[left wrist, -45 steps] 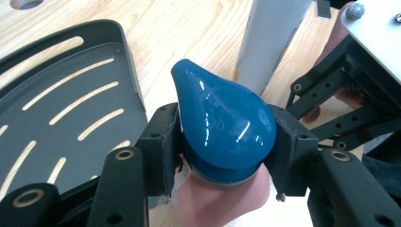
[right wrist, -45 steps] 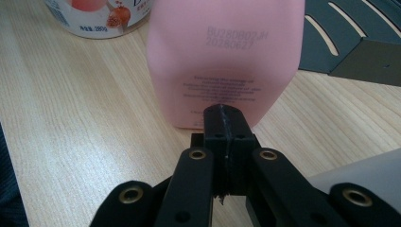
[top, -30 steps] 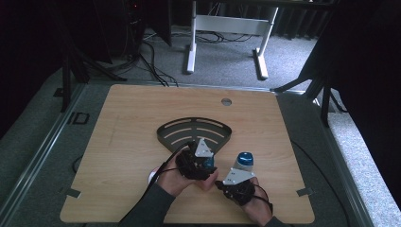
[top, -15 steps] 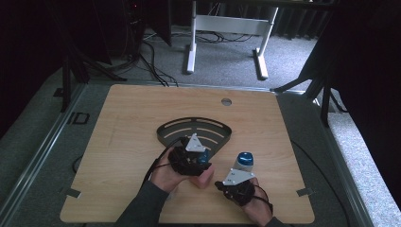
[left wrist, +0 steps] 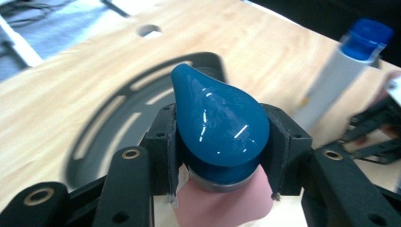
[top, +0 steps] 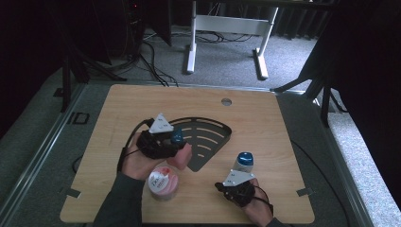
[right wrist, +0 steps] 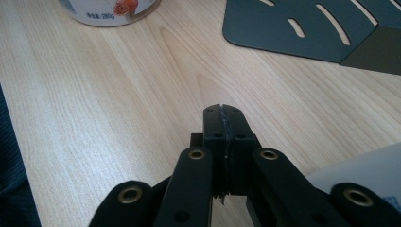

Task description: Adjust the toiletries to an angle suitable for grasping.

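I've swung my left gripper (top: 176, 144) left and up, jaws clamped on the pink bottle (left wrist: 222, 208) by its blue teardrop cap (left wrist: 218, 124), now beside the black rack (top: 208, 137); right gripper (right wrist: 222, 111) rests shut, empty.

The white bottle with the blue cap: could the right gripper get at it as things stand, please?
Probably yes: the white bottle stands just beside the right gripper, with nothing between them, but its fingers are shut and must open first.

You see a wooden table (top: 142, 104) bearing a black slotted shelf (top: 208, 137), a round tub (top: 163, 183) and a white blue-capped bottle (top: 243, 163).
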